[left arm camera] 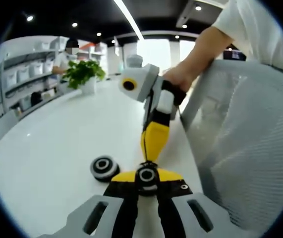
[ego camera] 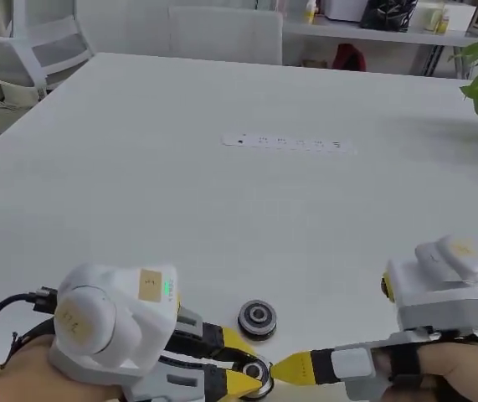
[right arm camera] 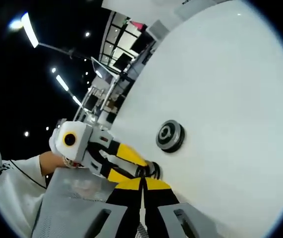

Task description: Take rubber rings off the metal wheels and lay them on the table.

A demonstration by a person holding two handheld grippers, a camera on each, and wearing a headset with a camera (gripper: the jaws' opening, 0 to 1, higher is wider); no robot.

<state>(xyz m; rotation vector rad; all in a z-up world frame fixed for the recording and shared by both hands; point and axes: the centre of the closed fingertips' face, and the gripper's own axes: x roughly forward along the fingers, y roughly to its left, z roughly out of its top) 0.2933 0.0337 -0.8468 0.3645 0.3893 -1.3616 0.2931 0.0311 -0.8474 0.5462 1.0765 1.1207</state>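
Metal wheels with dark rubber rings are sitting near the front edge of the table [ego camera: 222, 209]: the free wheel [ego camera: 257, 319] is lying flat, and just beside it the left gripper [ego camera: 252, 375] is clenching its yellow jaws on the clamped wheel [left arm camera: 147, 176]. The right gripper [right arm camera: 142, 182] is holding its jaws pressed together, tips against that wheel's rim, though I cannot tell whether they are pinching the ring.

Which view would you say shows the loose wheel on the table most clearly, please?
The right gripper view: the loose wheel lies unobstructed on bare table, its face turned toward the camera. The head view shows it small, near the bottom edge. The left gripper view shows it smaller, at a slant.
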